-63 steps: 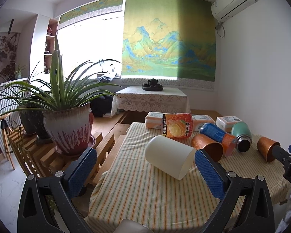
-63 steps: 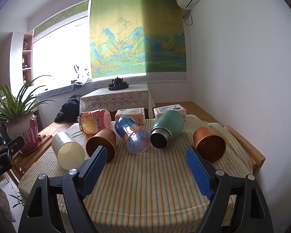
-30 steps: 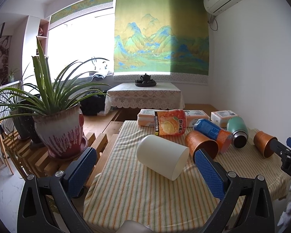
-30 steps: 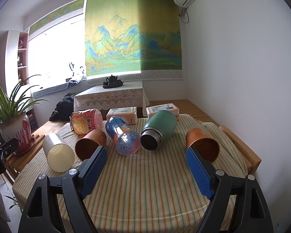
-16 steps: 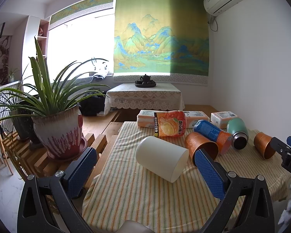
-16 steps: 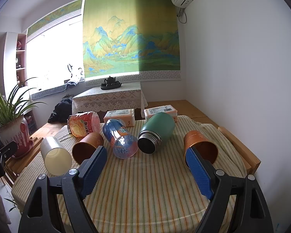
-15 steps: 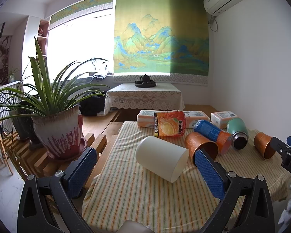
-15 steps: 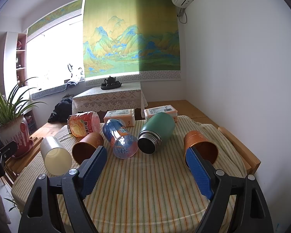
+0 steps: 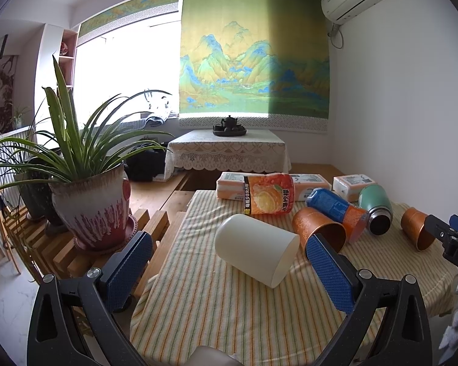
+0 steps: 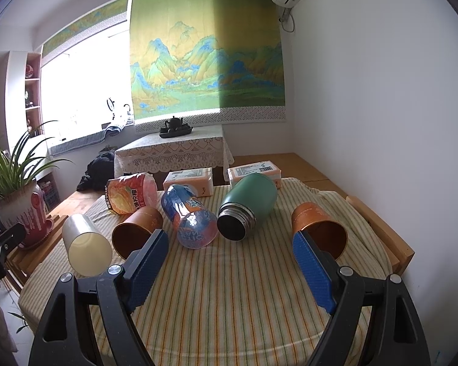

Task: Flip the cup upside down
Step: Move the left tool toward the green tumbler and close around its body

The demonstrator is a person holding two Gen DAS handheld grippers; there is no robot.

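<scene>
The translucent white plastic cup (image 9: 256, 253) lies on its side on the striped cloth covering the tabletop (image 9: 216, 305), near the table's left edge, its open mouth turned toward the near edge. In the left wrist view it rests between the spread blue-padded fingers of the left gripper (image 9: 229, 271), which is released and touches nothing. In the right wrist view the same cup (image 10: 85, 248) sits at the far left of the row of things.

Just beside it lies a copper-coloured metal cup (image 9: 319, 228) on its side, mouth forward, and behind the two an orange-printed snack canister (image 9: 268, 198), also toppled. Next along is a blue and orange plastic drink bottle (image 10: 189, 219) lying down, then a green steel flask (image 10: 247, 206) with its dark open mouth facing the near edge. A second copper-coloured metal cup (image 10: 319, 228) lies toward the right edge of the tabletop, just past the right finger of the right gripper (image 10: 232, 263), whose jaws are also spread wide and hold nothing.

Along the far edge rest orange-and-white tissue packs (image 10: 189, 181). Off the left edge a potted spider plant (image 9: 90, 207) stands on a slatted wooden stand (image 9: 45, 244).
</scene>
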